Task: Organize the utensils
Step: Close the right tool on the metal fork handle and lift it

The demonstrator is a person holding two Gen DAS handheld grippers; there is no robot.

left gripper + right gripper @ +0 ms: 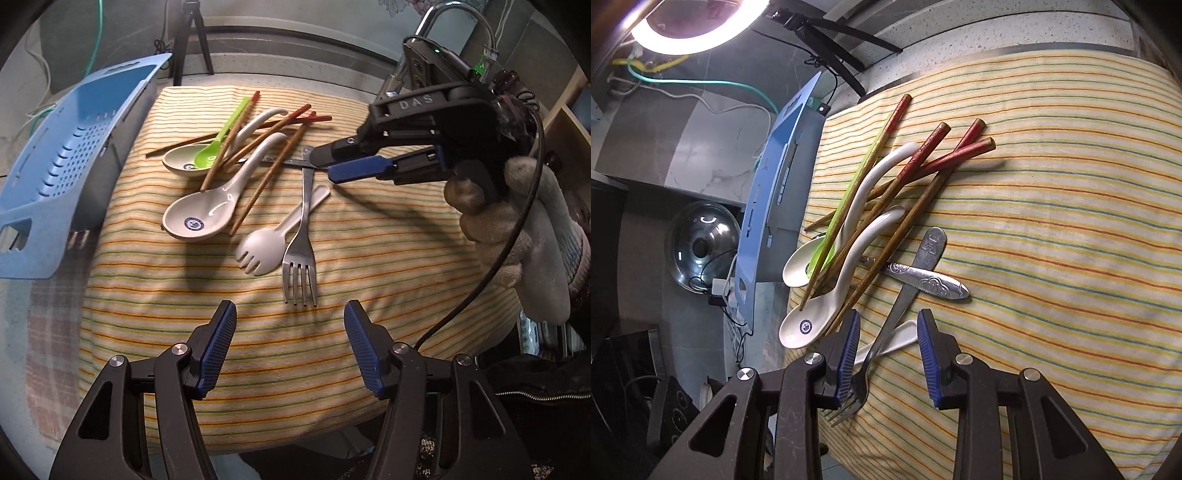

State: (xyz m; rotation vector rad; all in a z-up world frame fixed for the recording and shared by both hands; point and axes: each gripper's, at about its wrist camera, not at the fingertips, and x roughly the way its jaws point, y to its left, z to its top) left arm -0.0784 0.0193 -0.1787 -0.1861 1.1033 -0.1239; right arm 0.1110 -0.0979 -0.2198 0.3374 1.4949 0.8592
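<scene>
Utensils lie in a loose pile on a striped cloth point(369, 258). Nearest my left gripper point(291, 305) are a metal fork point(300, 251) and a white spork point(258, 251); the gripper stands open just short of the fork's tines. Behind them lie two white ceramic spoons point(199, 218), a green spoon point(210, 153), several chopsticks point(258, 181) and a metal spoon point(923, 284). My right gripper point(888, 317) is open, tilted down over the fork's handle point(901, 302) and the spork's handle point(897, 336). Both handles pass between its pads without being pressed.
A blue perforated basket point(55, 166) leans at the cloth's left edge. A gloved hand point(517, 229) holds the right gripper. A faucet point(458, 11) and a tripod point(188, 44) stand behind the cloth. A pot lid point(698, 251) and cables lie beyond the basket.
</scene>
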